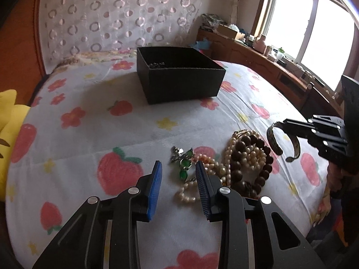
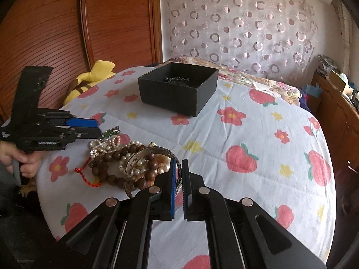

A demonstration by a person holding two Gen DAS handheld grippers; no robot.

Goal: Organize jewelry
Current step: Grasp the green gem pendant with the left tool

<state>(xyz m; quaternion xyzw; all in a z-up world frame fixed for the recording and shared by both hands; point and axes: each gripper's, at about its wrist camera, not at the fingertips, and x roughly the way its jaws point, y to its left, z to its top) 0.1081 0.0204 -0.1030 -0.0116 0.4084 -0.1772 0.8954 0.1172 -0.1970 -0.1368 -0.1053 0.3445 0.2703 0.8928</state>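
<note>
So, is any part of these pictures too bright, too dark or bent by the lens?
Left wrist view: the window is blown out white; the black box throws a soft shadow to its left. Right wrist view: even, softer light; inside the box it is dark. Both views bend the bed into a curve, with dark corners.

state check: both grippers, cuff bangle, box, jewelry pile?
left gripper: open, over the pile
right gripper: shut on cuff bangle
cuff bangle: held clear of the bedsheet
black box: lidless, dark chain inside
jewelry pile: loose, tangled on bedsheet
</note>
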